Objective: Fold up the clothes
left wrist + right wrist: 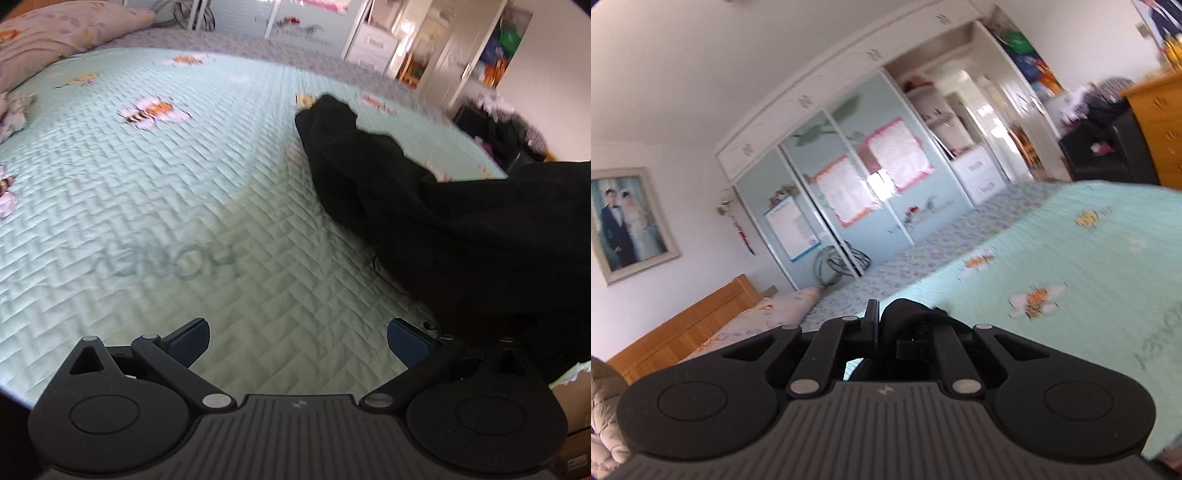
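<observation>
Already lifted, the black soft-fabric garment (424, 206) could slip from the right gripper (879, 325).
Its fingers pinch only a small bunched fold; a tug might free it. Crumpled and creased, it trails across the mint quilted bedspread (166, 192), right of the left gripper (298, 339), whose fingers are spread, holding nothing.

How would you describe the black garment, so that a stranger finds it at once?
Look at the bed with the pale green quilted bedspread printed with bees. On its right side lies the black garment, a crumpled dark heap. It is the only plain black thing on that light cover.
</observation>
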Demonstrator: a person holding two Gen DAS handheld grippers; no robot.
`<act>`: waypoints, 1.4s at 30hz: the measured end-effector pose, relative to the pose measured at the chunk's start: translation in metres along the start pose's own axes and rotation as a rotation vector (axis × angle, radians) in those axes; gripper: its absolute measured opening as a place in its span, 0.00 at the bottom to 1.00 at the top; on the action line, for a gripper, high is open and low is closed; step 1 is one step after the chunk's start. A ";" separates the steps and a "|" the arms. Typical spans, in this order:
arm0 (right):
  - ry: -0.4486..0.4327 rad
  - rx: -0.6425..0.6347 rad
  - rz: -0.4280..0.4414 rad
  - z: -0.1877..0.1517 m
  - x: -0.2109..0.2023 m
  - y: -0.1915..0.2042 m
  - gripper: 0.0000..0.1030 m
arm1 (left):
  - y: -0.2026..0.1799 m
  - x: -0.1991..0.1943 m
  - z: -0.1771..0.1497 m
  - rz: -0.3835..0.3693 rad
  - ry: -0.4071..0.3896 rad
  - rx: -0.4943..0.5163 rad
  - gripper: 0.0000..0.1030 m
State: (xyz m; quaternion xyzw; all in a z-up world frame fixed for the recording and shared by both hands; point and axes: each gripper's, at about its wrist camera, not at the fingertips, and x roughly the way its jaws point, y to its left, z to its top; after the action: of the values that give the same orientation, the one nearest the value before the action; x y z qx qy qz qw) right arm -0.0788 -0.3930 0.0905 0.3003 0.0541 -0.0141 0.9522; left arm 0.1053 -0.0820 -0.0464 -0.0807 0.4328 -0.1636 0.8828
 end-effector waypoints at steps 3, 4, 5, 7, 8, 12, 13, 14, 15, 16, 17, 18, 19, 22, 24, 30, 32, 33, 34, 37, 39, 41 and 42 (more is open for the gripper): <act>-0.021 0.002 -0.021 -0.003 -0.002 -0.012 0.10 | -0.013 0.023 0.012 0.014 0.028 0.018 0.99; -0.026 0.003 -0.018 -0.004 -0.003 -0.016 0.10 | -0.017 0.030 0.016 0.018 0.037 0.024 0.99; -0.029 0.006 -0.012 -0.005 -0.003 -0.019 0.10 | -0.020 0.037 0.025 0.014 0.041 0.023 0.99; -0.032 0.014 0.004 -0.007 -0.003 -0.026 0.10 | -0.024 0.051 0.045 0.005 0.053 0.011 0.99; -0.029 0.016 0.013 -0.009 -0.003 -0.030 0.11 | -0.025 0.058 0.054 -0.001 0.060 0.000 0.99; -0.016 0.023 0.010 -0.015 0.002 -0.041 0.12 | -0.031 0.078 0.083 -0.025 0.073 -0.033 0.99; -0.011 0.030 0.006 -0.017 0.003 -0.046 0.12 | -0.032 0.080 0.083 -0.032 0.068 -0.035 0.99; -0.006 0.036 0.002 -0.019 0.004 -0.049 0.12 | -0.033 0.081 0.083 -0.039 0.063 -0.037 0.97; 0.000 0.041 -0.006 -0.021 0.005 -0.051 0.12 | -0.034 0.082 0.083 -0.046 0.058 -0.039 0.86; 0.006 0.047 -0.016 -0.022 0.007 -0.053 0.12 | -0.035 0.083 0.082 -0.053 0.053 -0.041 0.75; 0.012 0.055 -0.022 -0.024 0.008 -0.055 0.12 | -0.036 0.084 0.082 -0.061 0.048 -0.043 0.44; 0.018 0.062 -0.025 -0.026 0.009 -0.056 0.12 | -0.037 0.086 0.082 -0.068 0.043 -0.044 0.19; 0.026 0.064 -0.028 -0.029 0.010 -0.057 0.12 | -0.038 0.087 0.082 -0.075 0.037 -0.046 0.16; 0.040 0.054 -0.042 -0.036 0.012 -0.054 0.12 | -0.041 0.090 0.081 -0.096 0.022 -0.052 0.05; 0.048 0.056 -0.046 -0.040 0.013 -0.052 0.12 | -0.043 0.092 0.081 -0.110 0.010 -0.055 0.03; 0.052 -0.031 -0.044 -0.046 0.016 -0.022 0.12 | -0.037 -0.018 0.091 -0.067 -0.357 0.042 0.02; 0.045 -0.071 -0.021 -0.048 0.017 -0.005 0.12 | -0.030 -0.050 0.089 -0.056 -0.427 0.049 0.03; 0.033 -0.086 0.000 -0.048 0.016 0.004 0.12 | -0.025 -0.064 0.086 -0.055 -0.451 0.048 0.03; 0.021 -0.101 0.023 -0.049 0.015 0.012 0.12 | -0.019 -0.075 0.078 -0.053 -0.472 0.048 0.03; -0.009 -0.159 0.074 -0.060 0.016 0.028 0.12 | 0.004 -0.105 0.038 -0.015 -0.548 0.028 0.03; 0.007 -0.161 0.069 -0.077 0.022 0.028 0.12 | 0.031 -0.116 0.008 0.027 -0.555 -0.047 0.06; 0.029 -0.150 0.067 -0.098 0.028 0.024 0.12 | 0.063 -0.117 -0.019 0.082 -0.516 -0.149 0.10; 0.046 -0.140 0.060 -0.112 0.033 0.019 0.12 | 0.080 -0.111 -0.033 0.123 -0.476 -0.185 0.12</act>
State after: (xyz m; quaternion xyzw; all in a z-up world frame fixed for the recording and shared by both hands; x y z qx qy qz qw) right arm -0.0558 -0.3133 0.0061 0.2346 0.0680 0.0253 0.9694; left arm 0.0338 0.0319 -0.0074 -0.1709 0.2301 -0.0456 0.9570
